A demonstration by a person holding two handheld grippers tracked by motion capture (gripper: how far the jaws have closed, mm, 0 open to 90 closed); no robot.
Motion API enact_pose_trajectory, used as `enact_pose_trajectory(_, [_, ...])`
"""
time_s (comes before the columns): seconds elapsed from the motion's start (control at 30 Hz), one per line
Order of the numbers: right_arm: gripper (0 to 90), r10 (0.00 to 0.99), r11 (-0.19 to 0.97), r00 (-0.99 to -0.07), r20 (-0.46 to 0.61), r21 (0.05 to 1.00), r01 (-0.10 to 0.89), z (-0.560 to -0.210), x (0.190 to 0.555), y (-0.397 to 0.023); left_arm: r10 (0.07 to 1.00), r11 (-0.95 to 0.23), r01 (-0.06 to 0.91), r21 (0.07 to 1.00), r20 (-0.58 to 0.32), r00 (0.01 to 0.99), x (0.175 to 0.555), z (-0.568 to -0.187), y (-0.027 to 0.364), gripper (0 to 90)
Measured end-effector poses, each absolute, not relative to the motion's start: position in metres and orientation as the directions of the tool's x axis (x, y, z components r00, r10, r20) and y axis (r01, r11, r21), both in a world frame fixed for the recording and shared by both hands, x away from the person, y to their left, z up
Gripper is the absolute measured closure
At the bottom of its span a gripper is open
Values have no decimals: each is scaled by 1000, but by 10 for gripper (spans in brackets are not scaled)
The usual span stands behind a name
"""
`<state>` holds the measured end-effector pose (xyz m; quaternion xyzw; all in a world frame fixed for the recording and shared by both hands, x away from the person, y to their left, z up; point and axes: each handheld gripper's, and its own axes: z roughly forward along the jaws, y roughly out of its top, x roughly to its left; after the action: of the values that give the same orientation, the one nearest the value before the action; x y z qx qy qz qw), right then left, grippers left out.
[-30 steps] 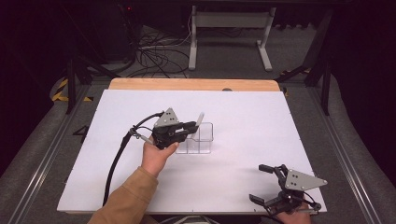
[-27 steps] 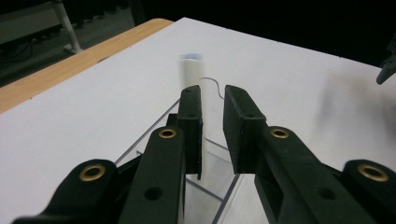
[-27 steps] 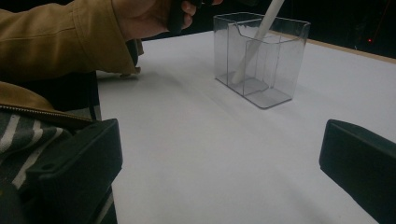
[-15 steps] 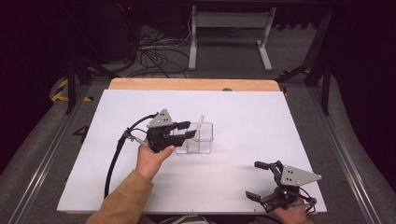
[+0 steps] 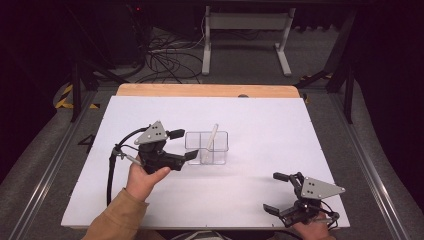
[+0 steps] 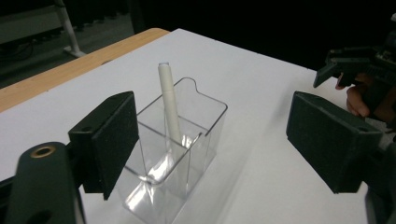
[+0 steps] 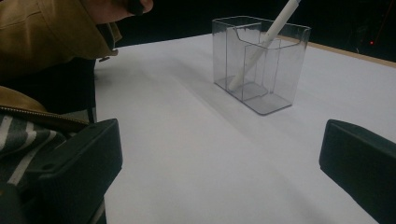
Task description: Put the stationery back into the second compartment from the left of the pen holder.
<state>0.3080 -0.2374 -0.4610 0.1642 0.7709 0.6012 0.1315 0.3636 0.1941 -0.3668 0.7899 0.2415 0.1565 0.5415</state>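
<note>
Just now the left gripper (image 5: 182, 145) let go: its jaws have been opening and stand wide, nothing between them, and it has backed off to the left of the clear organizer (image 5: 207, 148), where a second ago it was right over it. White pen (image 5: 210, 141) now stands in the organizer, leaning, tip down in one compartment, top end above the rim. I read that as the drop-off being done; placing the pen looks finished and the left hand is clearing away.

Right gripper (image 5: 280, 192) rests at the near right corner of the tabletop (image 5: 280, 125), well apart from the organizer, jaws wide and empty, same spot as before.

Left gripper view shows the divider walls inside the organizer (image 6: 177, 149) and the pen (image 6: 169, 105) sitting in a far compartment against a partition; the high view is too small to tell which cell. Right gripper view gives the pen's (image 7: 261, 44) lean clearly, plus the person's tan sleeve (image 7: 51, 28) at top left.
</note>
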Motion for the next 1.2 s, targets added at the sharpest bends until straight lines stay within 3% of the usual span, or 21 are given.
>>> enact_pose_trajectory(0.17, [0, 420, 223, -907, -6, 970, 96, -461, 307, -239, 566, -306, 203, 930, 6, 824, 352, -373, 209, 119])
enact_pose_trajectory(0.7, [0, 442, 220, -897, -6, 970, 102, -462, 306, -242, 633, -269, 215, 939, 4, 774, 322, -409, 259, 110])
enact_pose_trajectory(0.97, [0, 443, 221, -896, -2, 969, 107, -462, 306, -242, 661, -280, 193, 940, 44, 749, 307, -432, 277, 106])
enact_pose_trajectory(1.2, [0, 444, 220, -896, 1, 969, 110, -463, 306, -243, 681, -287, 248, 925, 15, 732, 299, -451, 295, 104])
